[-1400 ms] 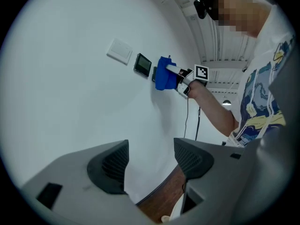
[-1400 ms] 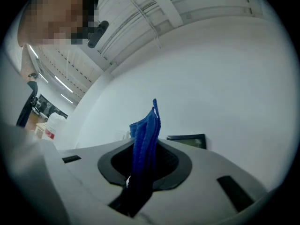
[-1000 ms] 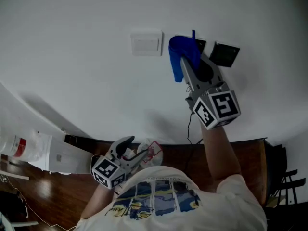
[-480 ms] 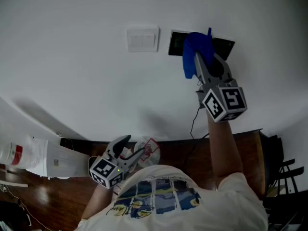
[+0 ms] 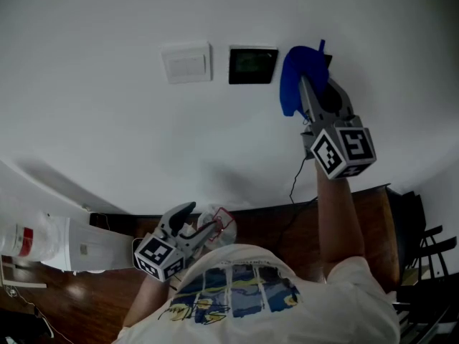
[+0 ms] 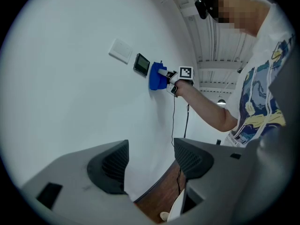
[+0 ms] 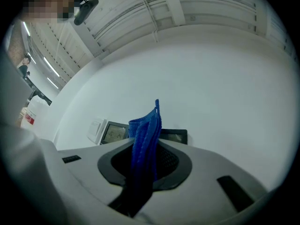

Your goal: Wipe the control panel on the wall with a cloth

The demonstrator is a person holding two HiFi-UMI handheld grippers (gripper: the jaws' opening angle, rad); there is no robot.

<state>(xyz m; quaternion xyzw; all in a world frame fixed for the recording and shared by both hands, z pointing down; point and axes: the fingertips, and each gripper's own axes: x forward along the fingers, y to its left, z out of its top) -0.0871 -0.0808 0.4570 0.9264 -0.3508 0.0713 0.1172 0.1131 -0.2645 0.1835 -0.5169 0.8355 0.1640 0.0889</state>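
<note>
While the cloth (image 5: pixel 292 74) is gripped between the closed jaws of the right gripper (image 5: pixel 314 95), it is held up at the wall (image 5: pixel 107 120) and appears to rest on the right-hand one of two dark panels. Only a strip of that second panel (image 7: pixel 176 136) is seen behind the folds in the right gripper view. The other panel (image 5: pixel 252 65) lies uncovered just left of the cloth, with a white switch (image 5: pixel 186 63) beside it further left. The left gripper (image 5: pixel 188 228) is held low by the person's chest, well apart from the wall, its jaws open with nothing between them.

The step in hand is judged to be the wipe itself. As the cloth hangs bunched and narrow in the jaws, it is best laid flat on the panel face rather than presented edge-on. Light, even pressure should be applied, so that the hard jaw tips are not brought against the screen. Strokes are best run sideways across both dark faces, overlapped, and stopped short of the switch, which might be toggled by a push. A cable (image 5: pixel 292 185) hangs below the right gripper and should be held clear of the sweep
</note>
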